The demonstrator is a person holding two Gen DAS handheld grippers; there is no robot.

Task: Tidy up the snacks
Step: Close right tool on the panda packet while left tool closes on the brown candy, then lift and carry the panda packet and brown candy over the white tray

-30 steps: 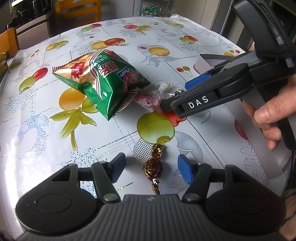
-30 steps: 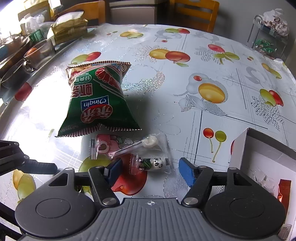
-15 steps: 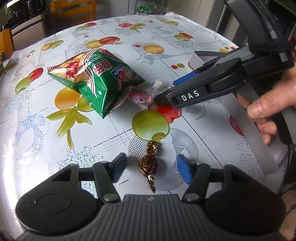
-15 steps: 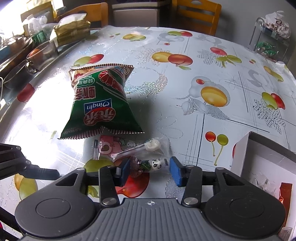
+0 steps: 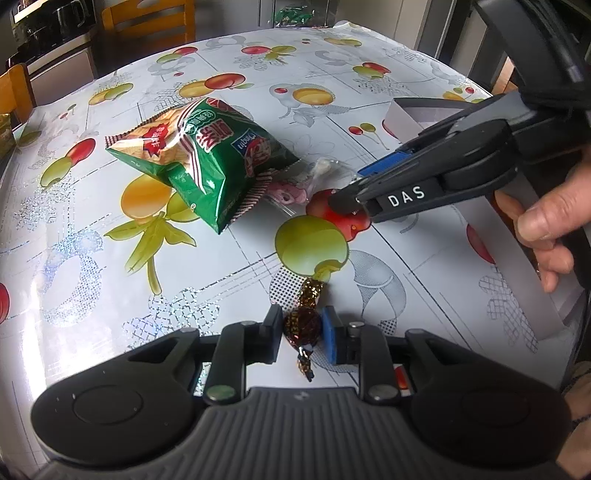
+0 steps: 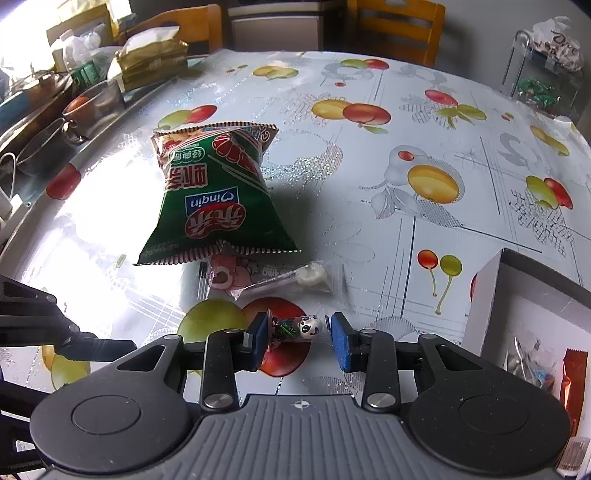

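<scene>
Both grippers sit low over the fruit-print tablecloth (image 5: 92,258). Our left gripper (image 5: 302,326) has its jaws clamped on a gold-and-brown foil-wrapped candy (image 5: 303,324); the pads press its round middle from either side, and the twisted wrapper ends stick out in front of the jaws and behind them, the candy at table level as far as we can tell. Our right gripper (image 6: 300,328) has its jaws closing around a small clear-wrapped candy with a panda face (image 6: 297,328). The left blue pad touches the wrapper's end, while the right pad stands just clear of the panda end, so we do not call it gripped. In the left wrist view the same gripper (image 5: 351,201) reaches in from the right, held by a hand (image 5: 550,236).

Just beyond the panda candy lies a clear packet with a pink cartoon print and a white lollipop (image 6: 258,277), partly tucked under the bottom edge of a green chip bag (image 6: 218,199) that lies flat on the table. A white open box (image 6: 487,302) stands to the right, with a few wrapped snacks (image 6: 535,365) inside. Wooden chairs (image 6: 399,26) stand at the far side of the table.
</scene>
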